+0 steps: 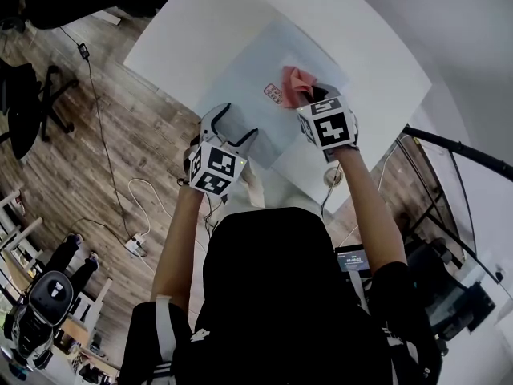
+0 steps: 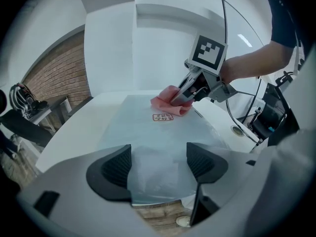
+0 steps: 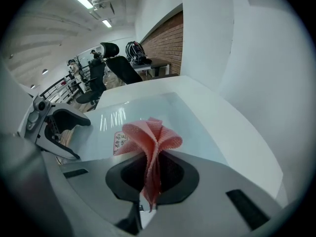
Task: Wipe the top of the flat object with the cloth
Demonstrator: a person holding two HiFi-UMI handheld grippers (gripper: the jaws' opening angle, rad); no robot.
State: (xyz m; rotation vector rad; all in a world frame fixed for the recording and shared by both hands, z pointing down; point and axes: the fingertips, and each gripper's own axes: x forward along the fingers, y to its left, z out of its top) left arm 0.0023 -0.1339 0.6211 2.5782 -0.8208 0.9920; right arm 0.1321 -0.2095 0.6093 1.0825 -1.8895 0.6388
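Overhead, head view: my right gripper sits right of centre, jaws closed on the pink cloth, which rests on the flat object, a pale translucent sheet lying on the white table. A small red-printed label lies just left of the cloth. My left gripper is lower left of centre, at the sheet's near edge, jaws wide apart.

Left gripper view: both pads stand wide at the bottom of the frame, with the sheet's near edge showing between them. I cannot tell whether they touch it. The cloth is at upper centre, on the sheet's far part.

Right gripper view: the cloth is pinched as one narrow fold at centre, and the rest fans out above the jaws.

Risks, as I judge them: the thin pinch may let the cloth slip out under drag. The unclamped sheet may slide on the smooth table once wiping pressure comes on. Too steep a tilt would put jaw tips, not fabric, on the surface.
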